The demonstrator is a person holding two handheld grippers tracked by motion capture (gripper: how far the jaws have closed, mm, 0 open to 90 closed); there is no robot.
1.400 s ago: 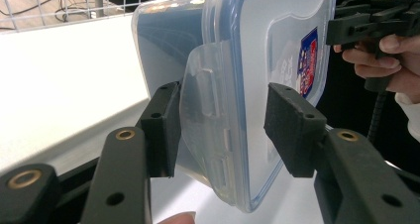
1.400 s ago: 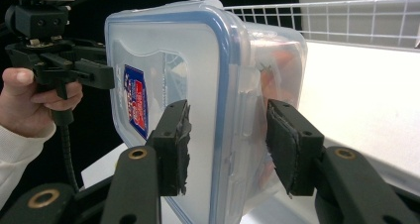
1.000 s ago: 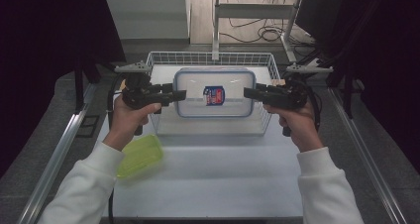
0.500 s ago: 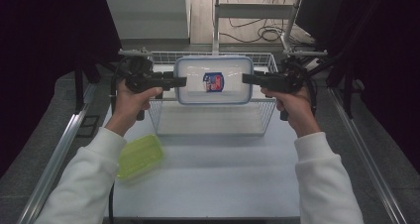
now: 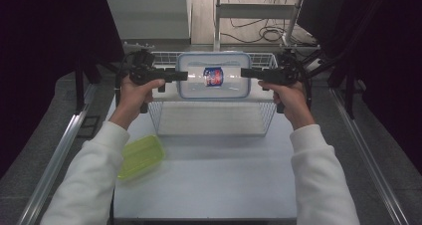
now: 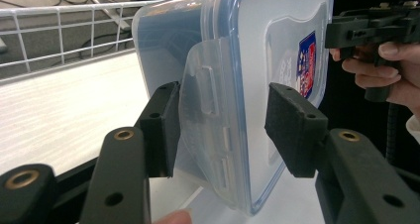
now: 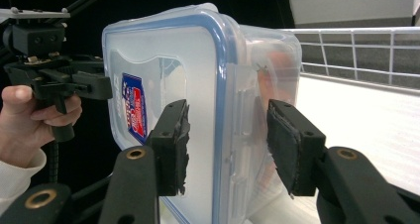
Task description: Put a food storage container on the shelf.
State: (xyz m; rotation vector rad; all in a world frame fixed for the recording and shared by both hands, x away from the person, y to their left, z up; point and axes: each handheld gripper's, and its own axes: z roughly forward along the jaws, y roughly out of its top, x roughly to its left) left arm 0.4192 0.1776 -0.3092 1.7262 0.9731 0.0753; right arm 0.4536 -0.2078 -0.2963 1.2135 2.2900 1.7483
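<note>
A clear plastic container (image 5: 214, 75) with a blue-rimmed lid and a red and blue label hangs in the air above the white wire basket (image 5: 158, 116). My left gripper (image 5: 183, 76) is shut on its left end and my right gripper (image 5: 245, 73) on its right end. In the left gripper view the jaws of the left gripper (image 6: 223, 130) clamp the container (image 6: 257, 60) across its side latch. In the right gripper view the right gripper (image 7: 228, 144) pinches the container (image 7: 163, 65) across lid and wall. The other hand's gripper shows beyond the box in each gripper view.
The wire basket stands at the far middle of the white table (image 5: 214, 180). A flat yellow-green plastic tub (image 5: 142, 156) lies near the table's left edge. Metal rails run along both sides. Cables lie on the floor beyond the basket.
Both grippers have raised the container together, from inside the basket to above its rim and farther from the person. The green tub has not moved.
</note>
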